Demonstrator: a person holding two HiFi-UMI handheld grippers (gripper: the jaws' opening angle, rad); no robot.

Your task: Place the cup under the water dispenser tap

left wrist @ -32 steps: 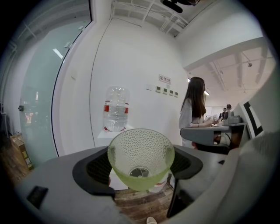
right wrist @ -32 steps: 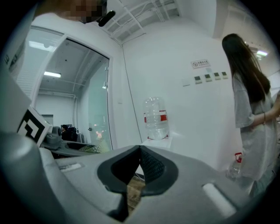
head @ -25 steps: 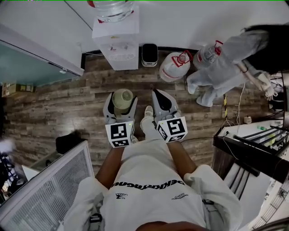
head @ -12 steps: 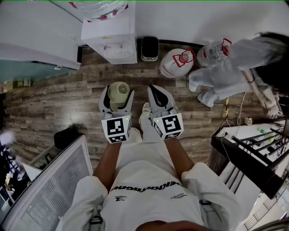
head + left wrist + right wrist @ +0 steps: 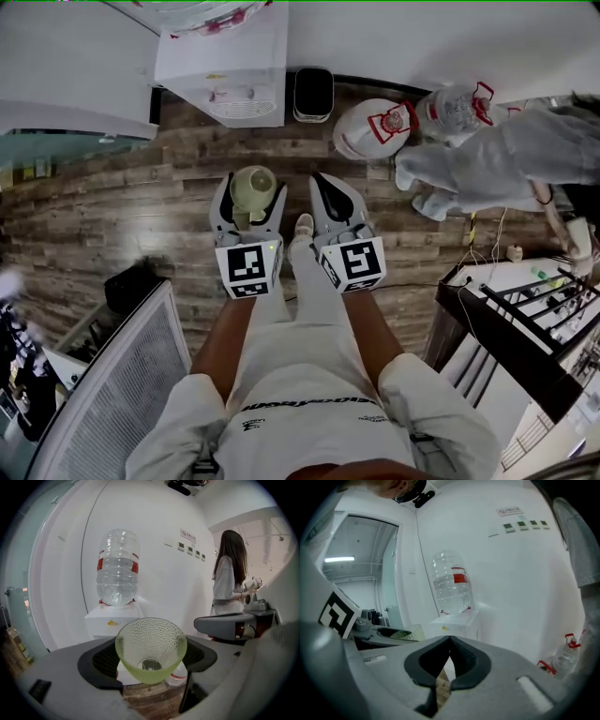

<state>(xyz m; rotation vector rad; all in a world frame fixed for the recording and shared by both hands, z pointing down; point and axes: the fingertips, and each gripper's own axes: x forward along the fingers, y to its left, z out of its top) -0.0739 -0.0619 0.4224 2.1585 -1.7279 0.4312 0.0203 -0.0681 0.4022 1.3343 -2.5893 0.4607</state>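
Observation:
A pale green dimpled glass cup (image 5: 253, 187) sits upright between the jaws of my left gripper (image 5: 251, 195), which is shut on its sides. In the left gripper view the cup (image 5: 151, 648) fills the middle and looks empty. The white water dispenser (image 5: 230, 80) stands ahead against the wall, a large clear bottle (image 5: 117, 569) on top; its taps (image 5: 234, 95) face me, a stretch of floor away. My right gripper (image 5: 328, 192) rides beside the left at the same height, its jaw tips meeting with nothing between them (image 5: 449, 641).
The floor is wood plank. A black bin (image 5: 313, 92) stands right of the dispenser, then two spare water bottles (image 5: 370, 131) (image 5: 455, 103). A person in white (image 5: 497, 159) stands at the right. A white grille (image 5: 103, 394) lies at lower left, a black rack (image 5: 525, 319) at lower right.
The dispenser has drawn closer and shifted left in the head view. Both grippers moved forward and lower together, the cup still in the left one.

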